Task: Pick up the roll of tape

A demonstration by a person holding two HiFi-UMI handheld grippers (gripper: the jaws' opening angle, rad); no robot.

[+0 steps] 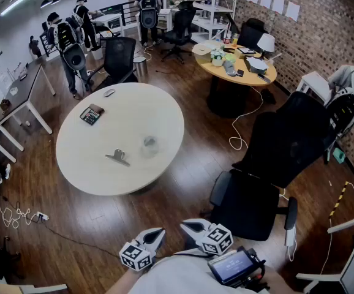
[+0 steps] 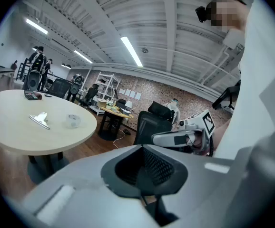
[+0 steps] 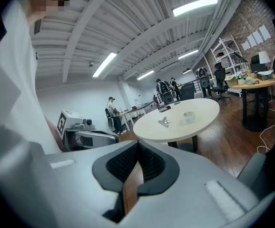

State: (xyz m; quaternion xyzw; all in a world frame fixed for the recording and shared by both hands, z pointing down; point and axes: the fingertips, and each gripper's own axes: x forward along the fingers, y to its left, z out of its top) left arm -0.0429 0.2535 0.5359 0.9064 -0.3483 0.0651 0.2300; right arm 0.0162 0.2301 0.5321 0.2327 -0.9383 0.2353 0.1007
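I am seeing both tools hovering low at the near edge of the head view, over the dark wood floor and well apart from the work. I am reading the left gripper point(image 2: 143, 151) as closed, its 2 jaws meeting with nothing between them. The right gripper point(image 3: 137, 145) is showing its jaws drawn together too, with only a thin sliver of floor visible through the slit and nothing held. Both are pointing toward the round white table point(image 1: 134, 118). The clear roll of tape point(image 1: 150, 143) is lying flat on that table, toward its near right part, near a metal clip point(image 1: 117, 157) on its left, the 2 not touching. A calculator point(image 1: 92, 114) and a computer mouse point(image 1: 108, 92) are sitting farther back on the tabletop. A black office chair point(image 1: 269, 164) is standing on the floor to the right, off the table.
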